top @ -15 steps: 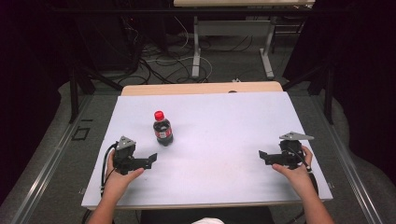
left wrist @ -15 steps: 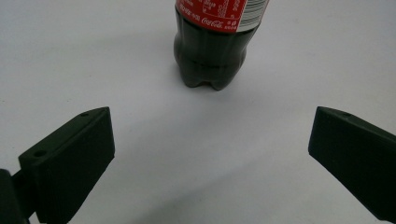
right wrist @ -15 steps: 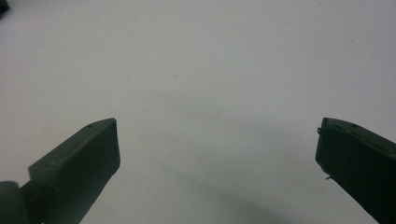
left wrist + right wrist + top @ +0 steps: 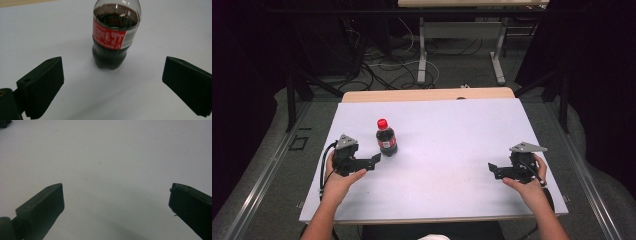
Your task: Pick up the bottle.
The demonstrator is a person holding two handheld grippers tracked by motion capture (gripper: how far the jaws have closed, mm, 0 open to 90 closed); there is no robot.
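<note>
A small cola bottle (image 4: 386, 137) with a red cap and red label stands upright on the white table (image 4: 462, 125), left of centre. My left gripper (image 4: 375, 161) is open just in front of the bottle and slightly to its left, pointing right. In the left gripper view the bottle (image 4: 113, 37) stands a short way beyond the two black fingers (image 4: 45, 82), apart from them. My right gripper (image 4: 493, 169) is open near the table's right front, pointing left, with only bare table between its fingers (image 4: 43, 207).
The table's front edge (image 4: 432, 219) lies close behind both hands. A tan strip (image 4: 427, 95) runs along the far edge. Beyond it are the legs of another table (image 4: 422, 55) and loose cables (image 4: 382, 65) on the floor.
My left gripper has edged forward toward the bottle. The right gripper and the bottle have stayed in place.
</note>
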